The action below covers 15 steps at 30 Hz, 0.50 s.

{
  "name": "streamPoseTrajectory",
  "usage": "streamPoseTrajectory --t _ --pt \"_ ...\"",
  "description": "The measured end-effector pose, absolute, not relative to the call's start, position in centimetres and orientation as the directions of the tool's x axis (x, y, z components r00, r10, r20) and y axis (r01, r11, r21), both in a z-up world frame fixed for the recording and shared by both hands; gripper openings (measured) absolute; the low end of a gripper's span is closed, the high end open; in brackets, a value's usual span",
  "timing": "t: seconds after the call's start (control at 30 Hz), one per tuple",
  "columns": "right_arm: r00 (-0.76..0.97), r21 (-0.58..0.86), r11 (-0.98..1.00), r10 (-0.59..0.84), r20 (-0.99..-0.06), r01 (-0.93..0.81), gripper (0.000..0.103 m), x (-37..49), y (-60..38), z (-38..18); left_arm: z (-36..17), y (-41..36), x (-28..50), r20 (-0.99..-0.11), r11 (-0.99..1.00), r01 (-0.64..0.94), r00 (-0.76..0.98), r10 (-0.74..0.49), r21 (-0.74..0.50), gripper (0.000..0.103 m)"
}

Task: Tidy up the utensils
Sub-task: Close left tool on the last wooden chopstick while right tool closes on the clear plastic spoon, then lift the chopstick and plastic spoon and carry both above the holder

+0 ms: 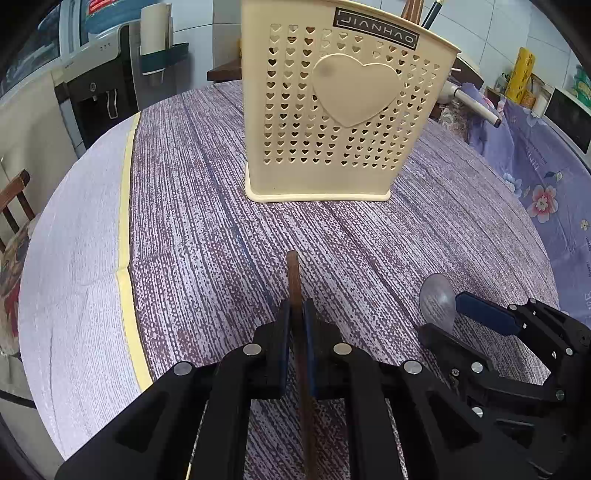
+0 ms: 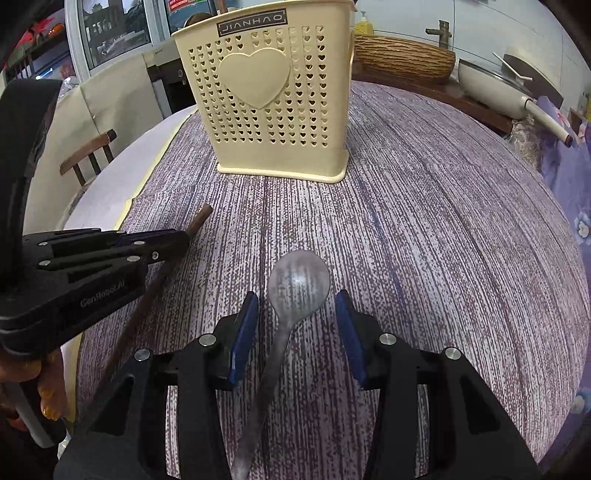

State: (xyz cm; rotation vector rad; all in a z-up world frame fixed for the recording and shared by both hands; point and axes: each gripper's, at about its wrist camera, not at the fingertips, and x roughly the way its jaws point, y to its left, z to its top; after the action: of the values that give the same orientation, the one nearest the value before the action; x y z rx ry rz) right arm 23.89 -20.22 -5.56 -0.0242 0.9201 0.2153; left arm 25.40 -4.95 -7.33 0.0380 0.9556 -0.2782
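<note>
A cream utensil holder (image 1: 332,110) with heart-shaped holes stands upright at the far side of the purple-patterned table (image 1: 207,206). My left gripper (image 1: 297,310) is shut on a brown chopstick (image 1: 293,273), whose tip points toward the holder. In the right wrist view the left gripper (image 2: 181,236) and the chopstick (image 2: 201,218) are at the left. My right gripper (image 2: 297,310) stands open low over the table. A grey spoon (image 2: 299,280) lies between its fingers with its bowl toward the holder (image 2: 273,103); the pads do not touch it. The left wrist view shows the right gripper (image 1: 448,317) and the spoon (image 1: 436,299) at the lower right.
Handles (image 1: 417,11) stick out of the holder's top. A yellow tape strip (image 1: 125,229) runs along the table's left side, with a wooden chair (image 2: 88,155) beyond it. A wicker basket (image 2: 402,55) and a white pan (image 2: 491,85) sit behind the table; floral cloth (image 1: 535,177) hangs at the right.
</note>
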Motion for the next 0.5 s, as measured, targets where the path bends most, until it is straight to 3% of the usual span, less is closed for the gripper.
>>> streamPoseTrajectory --t 0.27,0.37,0.5 --pt "0.600 0.019 0.982 0.128 -0.790 -0.186 0.041 24.3 -19.6 -5.6 -7.3 -5.7 25.9 -0.817 0.963 0.264 0.542 -0.197 -0.057 0.009" --pt "0.601 0.021 0.982 0.130 -0.789 -0.186 0.037 24.3 -19.7 -5.6 -7.3 -6.3 26.0 -0.821 0.959 0.282 0.538 -0.193 -0.041 0.015" --pt "0.603 0.024 0.982 0.134 -0.786 -0.187 0.037 24.2 -19.8 -5.6 -7.5 -7.2 26.0 -0.818 0.955 0.295 0.551 -0.165 0.006 0.016"
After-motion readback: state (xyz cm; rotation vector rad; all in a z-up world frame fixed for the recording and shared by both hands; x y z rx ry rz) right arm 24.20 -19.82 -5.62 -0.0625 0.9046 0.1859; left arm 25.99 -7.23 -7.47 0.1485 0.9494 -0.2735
